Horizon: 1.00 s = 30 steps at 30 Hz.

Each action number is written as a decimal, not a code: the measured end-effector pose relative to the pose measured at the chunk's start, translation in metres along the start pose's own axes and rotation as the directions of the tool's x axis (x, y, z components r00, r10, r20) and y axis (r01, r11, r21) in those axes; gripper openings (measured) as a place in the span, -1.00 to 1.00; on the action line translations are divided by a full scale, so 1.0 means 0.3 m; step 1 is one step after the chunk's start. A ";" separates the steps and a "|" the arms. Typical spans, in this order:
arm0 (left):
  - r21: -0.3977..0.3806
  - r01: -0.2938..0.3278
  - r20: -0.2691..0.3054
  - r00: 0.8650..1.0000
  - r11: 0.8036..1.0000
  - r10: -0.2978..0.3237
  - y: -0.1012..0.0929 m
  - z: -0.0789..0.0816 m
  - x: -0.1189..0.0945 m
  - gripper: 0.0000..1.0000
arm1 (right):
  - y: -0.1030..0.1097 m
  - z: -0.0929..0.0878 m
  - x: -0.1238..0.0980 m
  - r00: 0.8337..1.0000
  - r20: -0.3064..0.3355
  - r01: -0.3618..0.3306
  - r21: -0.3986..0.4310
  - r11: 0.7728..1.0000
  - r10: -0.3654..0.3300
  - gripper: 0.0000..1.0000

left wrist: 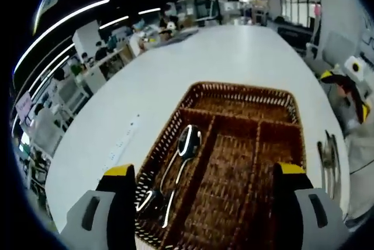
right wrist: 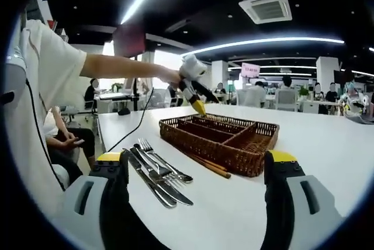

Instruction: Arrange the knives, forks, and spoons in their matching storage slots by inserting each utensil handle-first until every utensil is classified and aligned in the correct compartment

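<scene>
Two yellow-tipped jaws of the left gripper [left wrist: 207,203] rise from the bottom of the left gripper view, set wide apart and holding nothing. Between them sits a brown wicker cutlery tray [left wrist: 245,95] on a long white table [left wrist: 193,63], split into long slots with one cross slot at the far end. Spoons [left wrist: 186,145] already lie in the left slot, bowls glinting, one near the slot's middle and another close to the jaws. The middle and right slots look bare. At the right edge of the tray, on the table, lie a few more utensils [left wrist: 328,156], too small to sort by type. An open office stretches behind.

Wide-set jaws of the right gripper [right wrist: 194,194] frame the right gripper view, likewise gripping nothing. Just beyond them on the table [right wrist: 327,145] rests a loose pile of forks and knives [right wrist: 158,171], overlapping and pointing roughly the same way. A pair of wooden chopsticks [right wrist: 207,165] lies beside the tray [right wrist: 234,145], between it and the pile. A person's arm reaches across, holding the left gripper [right wrist: 196,92] over the tray's far side.

These steel utensils are probably stiff, light and slippery; a pinch across the narrow neck, lifting one piece clear of the stack, seems safest.
</scene>
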<state>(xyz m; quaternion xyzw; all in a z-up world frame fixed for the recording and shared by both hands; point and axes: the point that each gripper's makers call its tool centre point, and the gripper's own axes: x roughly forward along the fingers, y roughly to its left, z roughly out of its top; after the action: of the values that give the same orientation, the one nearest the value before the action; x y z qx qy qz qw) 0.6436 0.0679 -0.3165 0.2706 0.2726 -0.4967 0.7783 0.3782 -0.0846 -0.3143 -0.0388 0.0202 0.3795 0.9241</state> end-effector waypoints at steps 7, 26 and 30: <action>0.002 -0.020 0.010 1.000 1.000 0.020 -0.035 0.011 -0.038 0.99 | 0.014 -0.002 -0.009 1.000 -0.014 -0.001 -0.001 1.000 0.001 1.00; -0.046 -0.110 0.083 0.990 0.993 0.114 -0.144 -0.036 -0.127 0.99 | 0.099 0.003 -0.016 0.999 -0.012 -0.043 0.007 0.999 0.043 1.00; -0.080 -0.128 0.106 0.985 0.989 0.136 -0.163 -0.054 -0.137 0.99 | 0.107 0.001 -0.014 0.999 -0.021 -0.046 0.010 0.999 0.047 1.00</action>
<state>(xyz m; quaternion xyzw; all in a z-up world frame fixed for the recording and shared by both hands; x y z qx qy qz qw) 0.5815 0.0871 -0.3068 0.2315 0.2285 -0.4481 0.8327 0.3527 -0.0647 -0.3155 -0.0378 0.0325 0.4004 0.9150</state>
